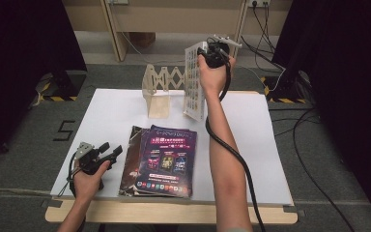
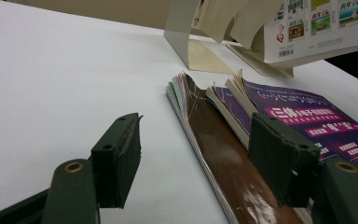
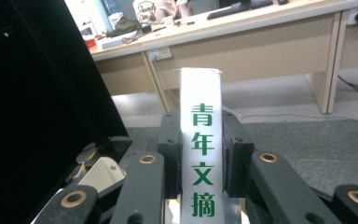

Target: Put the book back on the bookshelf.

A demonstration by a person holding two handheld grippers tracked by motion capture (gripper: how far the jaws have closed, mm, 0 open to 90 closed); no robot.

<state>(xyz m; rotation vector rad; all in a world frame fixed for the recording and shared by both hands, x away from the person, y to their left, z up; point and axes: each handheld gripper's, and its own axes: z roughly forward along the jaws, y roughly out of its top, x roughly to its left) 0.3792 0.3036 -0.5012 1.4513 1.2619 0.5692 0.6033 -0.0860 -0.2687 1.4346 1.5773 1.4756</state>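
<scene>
At rack [image 1: 159, 92] | right gripper [image 3: 200, 154] clamps white magazine [image 1: 194, 82] upright

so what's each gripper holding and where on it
Right gripper clamps the white magazine by its spine, held upright. Left gripper is open, holding nothing.

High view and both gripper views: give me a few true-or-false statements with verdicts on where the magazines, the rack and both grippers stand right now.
1. The right gripper clamps a white magazine by its spine. True.
2. The left gripper holds the purple magazine. False: its fingers are open and hold nothing, beside the stack.
3. The white magazine lies flat on the table. False: it is held upright by the folding rack.
4. The purple magazine lies on top of a brown-covered one. True.
</scene>
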